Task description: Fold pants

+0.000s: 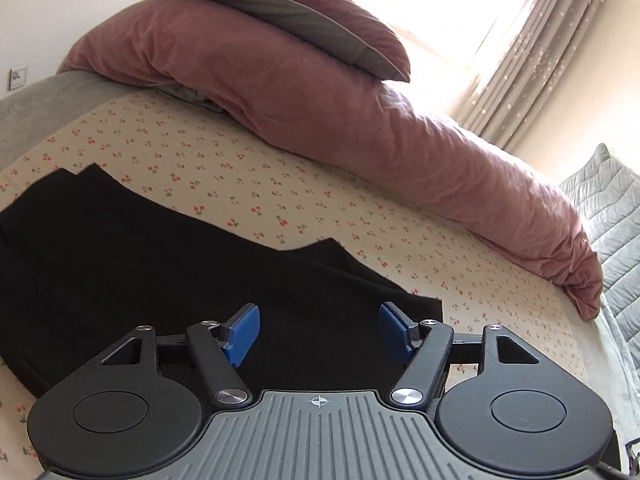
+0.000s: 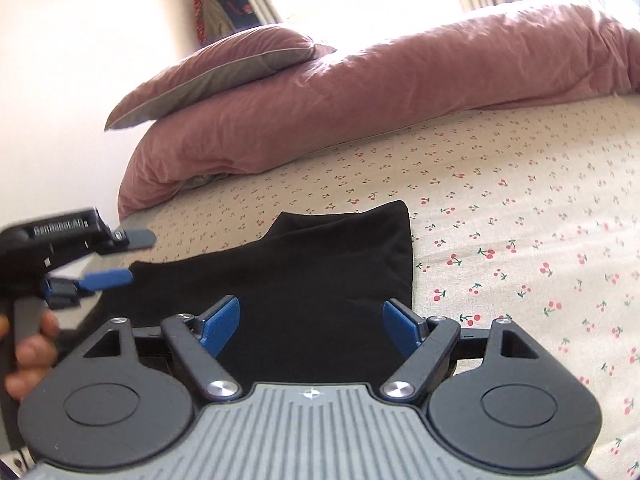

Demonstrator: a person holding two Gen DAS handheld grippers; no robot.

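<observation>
We are looking along two tools at a bed [image 1: 256,184] covered by a cream sheet printed with small red cherries, where black pants [image 1: 152,264] lie already doubled over into a flat, stacked shape, so we judge that one fold is done and the next is being set up. Starting at the left, the left hand-held gripper [image 1: 319,334] hangs above the near edge of the pants with its blue pads spread wide and nothing between them; in the right wrist view the same tool appears at the left edge, gripped by a person's hand [image 2: 28,344], pads apart and clear of the cloth. Further right, the right hand-held gripper [image 2: 312,326] also stands wide and empty over the dark fabric. To do this step well, we would bring both tools down onto the same short edge of the stack, pinch through all layers together, lift evenly and carry that edge straight along the length, so the layers do not slide apart. In the right wrist view the long axis of the pants runs from the lower left, near the tools, away toward the upper right, ending in an upturned corner [image 2: 394,216] near the middle of the sheet; which end is waistband and which is hem we cannot tell. Behind, a pink duvet [image 1: 360,120] is heaped along the far side with a pillow [image 1: 280,4] on top
</observation>
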